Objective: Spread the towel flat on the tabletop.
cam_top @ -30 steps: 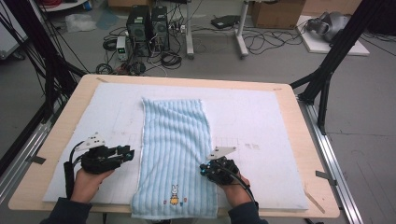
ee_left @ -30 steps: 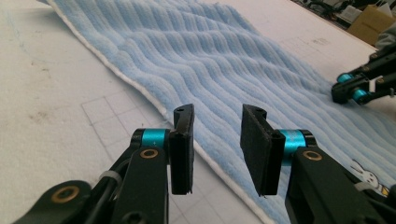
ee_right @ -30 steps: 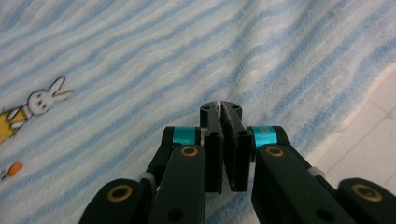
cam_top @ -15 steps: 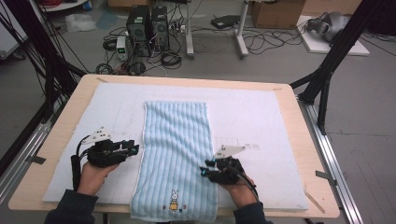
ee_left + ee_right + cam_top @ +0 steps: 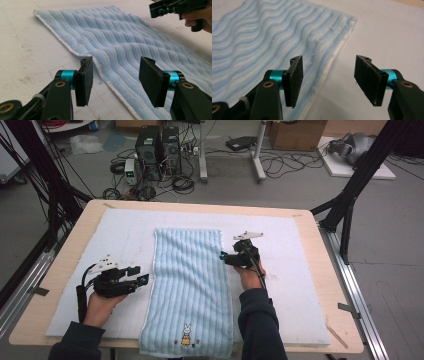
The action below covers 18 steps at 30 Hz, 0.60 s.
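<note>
A light blue striped towel (image 5: 187, 280) lies flat and lengthwise on the white mat (image 5: 300, 290). Its near end, with a small rabbit picture (image 5: 186, 335), hangs over the table's front edge. My left gripper (image 5: 142, 279) rests at the towel's left edge. Its jaws have just been opening and stand open (image 5: 116, 72), with the towel's white hem (image 5: 100, 72) below the gap and nothing pinched. My right gripper (image 5: 223, 256) hovers at the towel's right edge. Its jaws have also just been opening and stand open (image 5: 328, 75) above the towel's edge (image 5: 329, 67), gripping nothing.
The mat covers most of the wooden table (image 5: 327, 270). Black frame legs (image 5: 350, 195) stand at both sides. Computers (image 5: 157, 145) and cables lie on the floor beyond the far edge. The person's right forearm (image 5: 257, 320) lies beside the towel.
The right gripper has moved away from the person along the towel's right edge and has opened, letting go of the towel. The left gripper has stayed nearly in place and opened wider.
</note>
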### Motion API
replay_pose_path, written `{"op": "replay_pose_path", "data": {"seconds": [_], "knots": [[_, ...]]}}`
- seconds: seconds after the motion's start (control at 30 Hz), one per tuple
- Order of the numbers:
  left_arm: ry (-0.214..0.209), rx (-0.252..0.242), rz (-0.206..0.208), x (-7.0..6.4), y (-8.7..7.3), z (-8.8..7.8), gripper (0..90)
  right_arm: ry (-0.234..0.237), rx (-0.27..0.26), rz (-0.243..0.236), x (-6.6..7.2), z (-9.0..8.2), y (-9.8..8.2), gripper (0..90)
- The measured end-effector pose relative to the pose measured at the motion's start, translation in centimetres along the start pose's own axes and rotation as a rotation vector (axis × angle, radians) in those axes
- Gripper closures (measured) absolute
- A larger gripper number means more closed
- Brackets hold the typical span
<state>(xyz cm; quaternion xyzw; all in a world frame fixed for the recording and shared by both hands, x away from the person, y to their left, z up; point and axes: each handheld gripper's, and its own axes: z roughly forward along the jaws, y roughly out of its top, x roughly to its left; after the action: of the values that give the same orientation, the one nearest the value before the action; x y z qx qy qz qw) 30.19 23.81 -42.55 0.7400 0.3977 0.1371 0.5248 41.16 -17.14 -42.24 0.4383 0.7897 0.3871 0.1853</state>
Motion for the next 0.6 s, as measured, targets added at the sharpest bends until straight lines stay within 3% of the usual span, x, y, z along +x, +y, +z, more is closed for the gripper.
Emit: {"op": "replay_pose_path", "data": {"seconds": [0.27,0.5,0.6], "knots": [[0.006,0.003,-0.009,0.1,-0.2,-0.1,45.3,-0.020,0.055,0.061,-0.3,3.6,2.0,50.6],[0.012,0.006,-0.018,0.2,-0.5,-0.3,45.3,-0.012,0.076,0.027,0.6,5.4,2.5,58.4],[0.010,0.004,-0.021,0.3,-0.5,-0.3,45.3,-0.048,0.079,0.020,0.6,5.9,2.3,62.1]]}}
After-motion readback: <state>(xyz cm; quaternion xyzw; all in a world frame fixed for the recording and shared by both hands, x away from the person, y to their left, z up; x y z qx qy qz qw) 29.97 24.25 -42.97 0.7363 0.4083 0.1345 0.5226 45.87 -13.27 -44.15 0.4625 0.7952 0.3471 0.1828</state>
